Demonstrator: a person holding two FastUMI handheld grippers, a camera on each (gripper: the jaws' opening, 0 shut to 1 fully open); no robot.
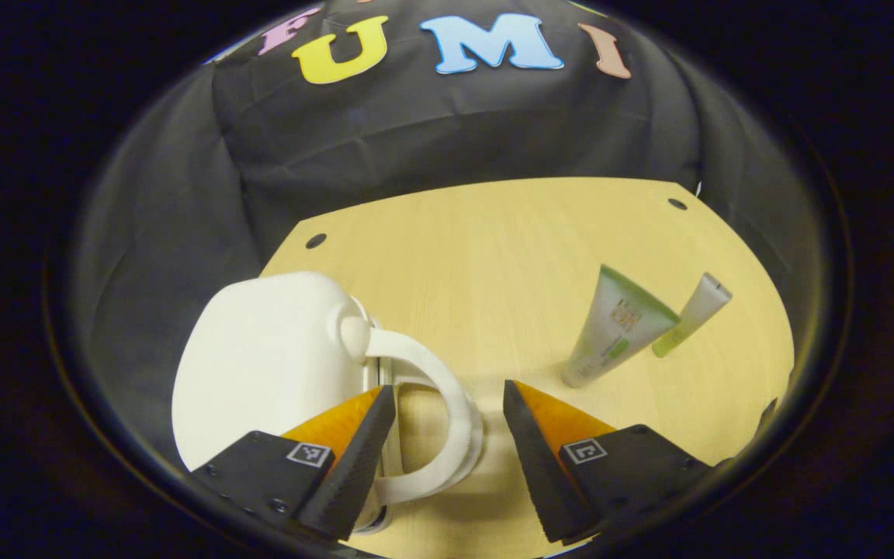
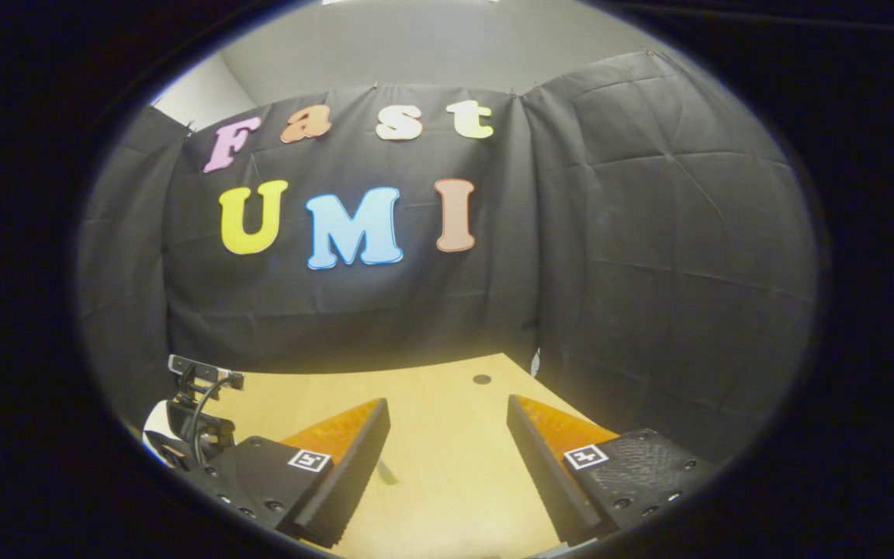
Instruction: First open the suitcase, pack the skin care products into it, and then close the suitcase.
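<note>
Table (image 1: 493,256): wood top, black cloth wall behind. Bare centre gives working room betw. case and tubes.

Case (image 1: 261,365): white hard shell, closed, lying at table's left edge. Handle (image 1: 447,411) arches toward the camera, so it is the nearest grab point. Not yet opened; judged step 1 of task.

Left gripper (image 1: 447,450): jaws apart, holding nothing. Handle sits betw. the fingers, nearer the left-hand one; contact can't be confirmed. Position suits a grip on handle or lid edge.

Right gripper (image 2: 447,458): jaws apart, empty, over bare table, aimed at wall. Judged as waiting. Other gripper's rear w/ cable (image 2: 199,419) shows at its lower left.

Big tube (image 1: 614,330): white/green, standing cap-down, leaning, well apart from case.

Small tube (image 1: 691,314): just beside big tube on the right, tilted; whether they touch can't be told.

Obstructions: none betw. case and tubes. Risk: leaning tubes may topple if table is jolted when lid is opened.
</note>
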